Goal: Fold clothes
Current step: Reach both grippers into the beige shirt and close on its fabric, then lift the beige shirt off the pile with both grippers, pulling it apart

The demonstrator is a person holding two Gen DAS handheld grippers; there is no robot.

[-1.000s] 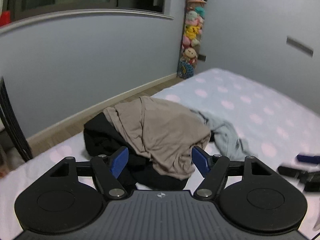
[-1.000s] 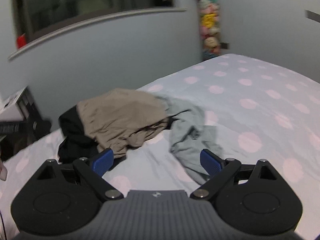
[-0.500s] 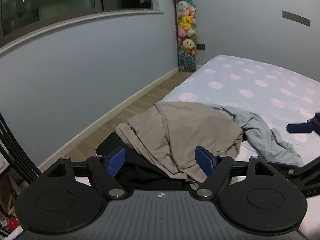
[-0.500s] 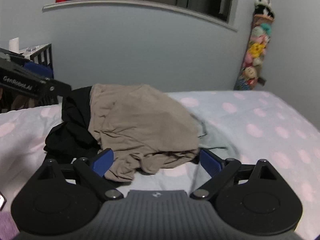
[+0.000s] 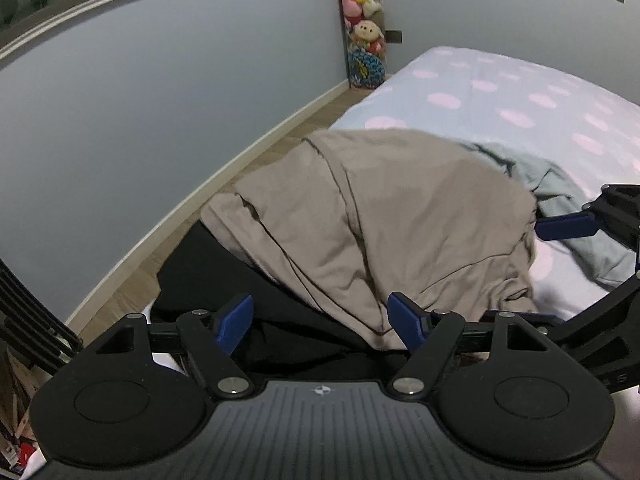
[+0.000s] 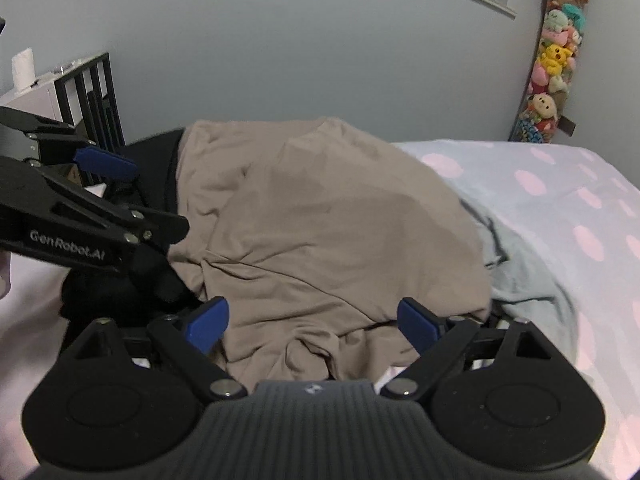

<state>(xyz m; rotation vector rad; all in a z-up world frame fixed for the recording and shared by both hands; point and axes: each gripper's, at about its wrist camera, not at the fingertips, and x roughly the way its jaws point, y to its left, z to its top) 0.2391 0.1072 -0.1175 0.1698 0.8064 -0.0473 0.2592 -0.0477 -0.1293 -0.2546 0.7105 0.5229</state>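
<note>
Both the left gripper point(image 5: 322, 322) and the right gripper point(image 6: 313, 322) stand wide, holding nothing, above the beige garment point(image 6: 320, 220); a grey garment point(image 6: 524, 264) lies at 3 o'clock.

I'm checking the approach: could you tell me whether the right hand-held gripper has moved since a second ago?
Yes: the right hand-held gripper has closed in on the beige garment, which looks larger against the bed.

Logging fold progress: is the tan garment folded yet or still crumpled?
Still crumpled. The tan garment lies heaped and creased over a black garment, its hem bunched, no edges squared.
</note>
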